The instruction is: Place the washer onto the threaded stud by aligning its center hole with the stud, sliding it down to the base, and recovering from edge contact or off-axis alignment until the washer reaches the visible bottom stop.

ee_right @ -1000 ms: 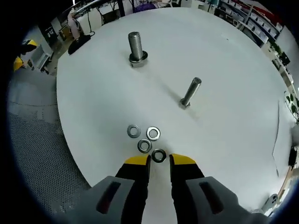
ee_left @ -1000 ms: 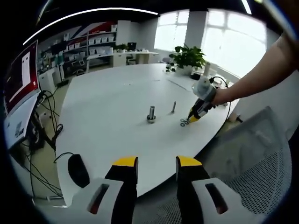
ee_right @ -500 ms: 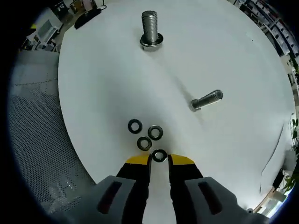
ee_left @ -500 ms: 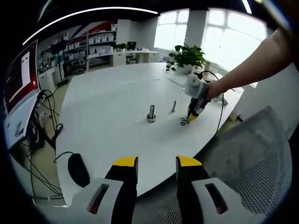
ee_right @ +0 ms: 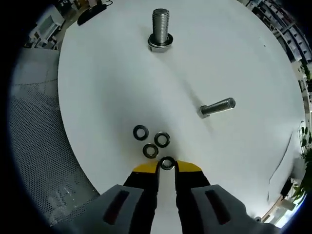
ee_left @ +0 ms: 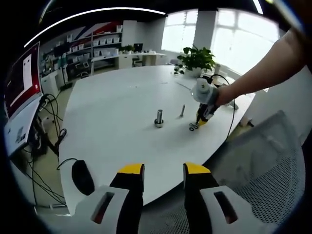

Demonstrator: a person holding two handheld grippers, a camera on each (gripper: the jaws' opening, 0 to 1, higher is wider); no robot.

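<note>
Several dark washers lie near the table's edge. One washer (ee_right: pixel 167 163) sits between my right gripper's (ee_right: pixel 167 167) yellow tips, which have closed in on its sides while it rests on the white table (ee_right: pixel 107 83). The other three washers (ee_right: pixel 150 150) lie just beyond it. A thick threaded stud (ee_right: pixel 160 29) stands upright farther off, and a thinner stud (ee_right: pixel 217 107) stands to the right. In the left gripper view, the right gripper (ee_left: pixel 204 116), held by a person's hand, points down at the washers (ee_left: pixel 192 127) beside the thick stud (ee_left: pixel 159 118). My left gripper (ee_left: pixel 163 169) hovers open off the table's near edge.
A black mouse (ee_left: pixel 83 178) with its cable lies at the table's near left. A mesh chair (ee_left: pixel 273 161) stands at the right, also seen as mesh chair (ee_right: pixel 39 146). A potted plant (ee_left: pixel 195 61) is on the far side and a monitor (ee_left: pixel 22 78) at the left.
My right gripper's jaws have narrowed around the nearest washer and the gripper has tipped more steeply over the table. The left gripper has stayed still and open.
</note>
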